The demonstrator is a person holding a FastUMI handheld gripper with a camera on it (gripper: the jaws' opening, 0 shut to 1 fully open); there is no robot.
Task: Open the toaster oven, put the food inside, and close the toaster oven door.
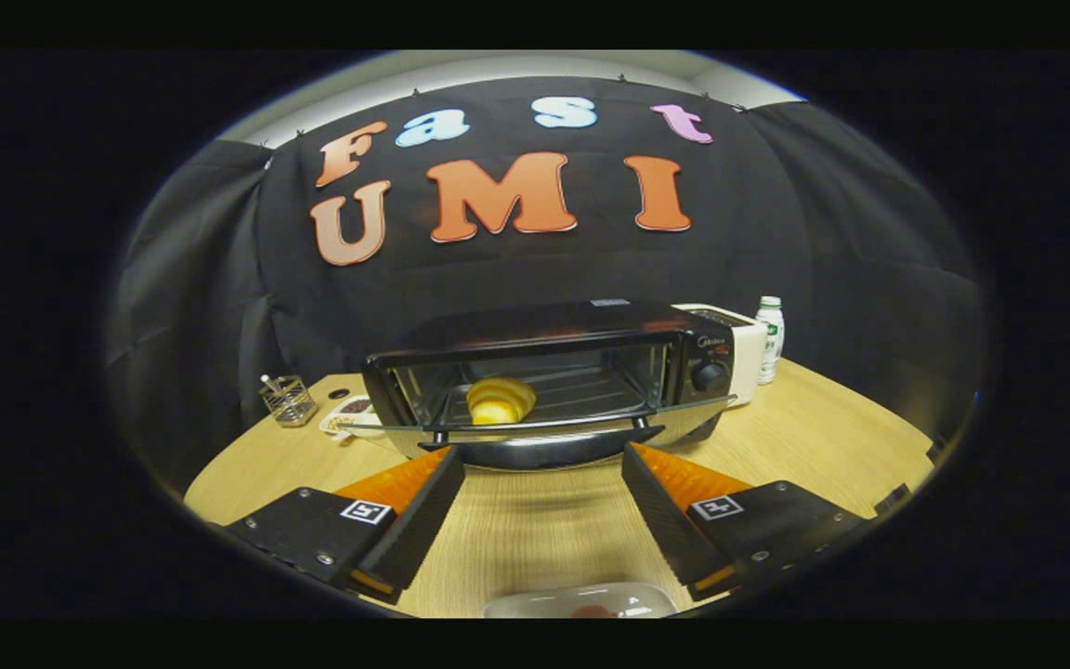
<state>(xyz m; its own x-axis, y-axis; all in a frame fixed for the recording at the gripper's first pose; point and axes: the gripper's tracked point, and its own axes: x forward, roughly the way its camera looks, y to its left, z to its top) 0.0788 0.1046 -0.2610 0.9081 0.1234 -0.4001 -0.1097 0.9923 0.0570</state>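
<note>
The toaster oven [554,372] stands on the wooden tabletop [823,437], toward the far side, in front of the black cloth wall. Its glass door [544,429] is swung down flat, the handle [541,439] along the door's near edge, facing the fingers. Inside the open cavity, on the wire rack, sits the food [501,400], a yellow, ridged, bun-like piece, left of the cavity's middle. A round knob [710,376] shows on the oven's right-hand control panel.

The gripper [542,465] hangs just short of the lowered door with its fingers [424,492] spread wide apart and nothing between them but bare tabletop; their tips lie close to the door's near edge, one to the left and one to the right of the handle. Whether they touch the door cannot be told.

Nearest of all, between the finger bases, lies a pale shallow tray [581,601] with a small reddish-brown bit in it, mostly cut off from sight. To the far left of the oven stands a clear square holder [288,400] with a thin stick in it, and beside it a small white dish [354,413] holding something dark. Behind the oven's right end is a white appliance [739,348], and right of that an upright white bottle [770,339] with a green label.
</note>
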